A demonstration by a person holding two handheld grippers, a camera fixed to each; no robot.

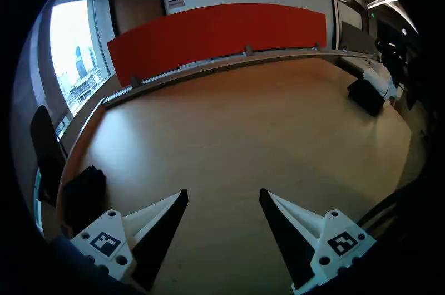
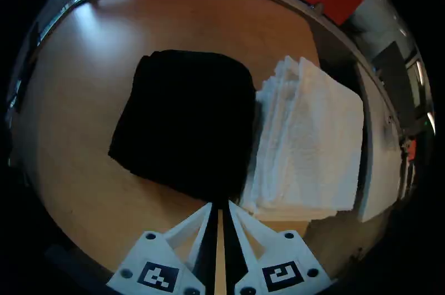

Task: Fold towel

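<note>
**Broad wooden worktop, two towel stacks under the right gripper**

A pale wooden worktop (image 1: 250,128) runs out to a red partition (image 1: 222,33) along its far edge, with a bright window (image 1: 75,55) off to one side. In the left gripper view, the left gripper (image 1: 222,192) hangs above bare wood with its fingers spread wide and nothing between them.

In the right gripper view, a folded black towel (image 2: 186,122) lies flat on the worktop. A stack of folded white towel (image 2: 311,139) sits just beside it, and their edges look to be touching. The right gripper (image 2: 222,206) points at the near edge of the black towel. Its fingers are drawn almost together, with a thin strip of wood showing between them. The dark pads blend into the dark cloth, so I cannot tell whether the tips nip a layer.

The step in hand looks like picking a towel from the stacks to fold it. To do this well, the right fingers would need to part first, then slide low along the worktop and take the top layer alone at a corner. Biting into the whole stack would drag it. The left gripper sits well apart from the stacks and is already spread. It would do best to come across and take the matching corner, so the cloth lifts level and the white stack is not disturbed.
</note>
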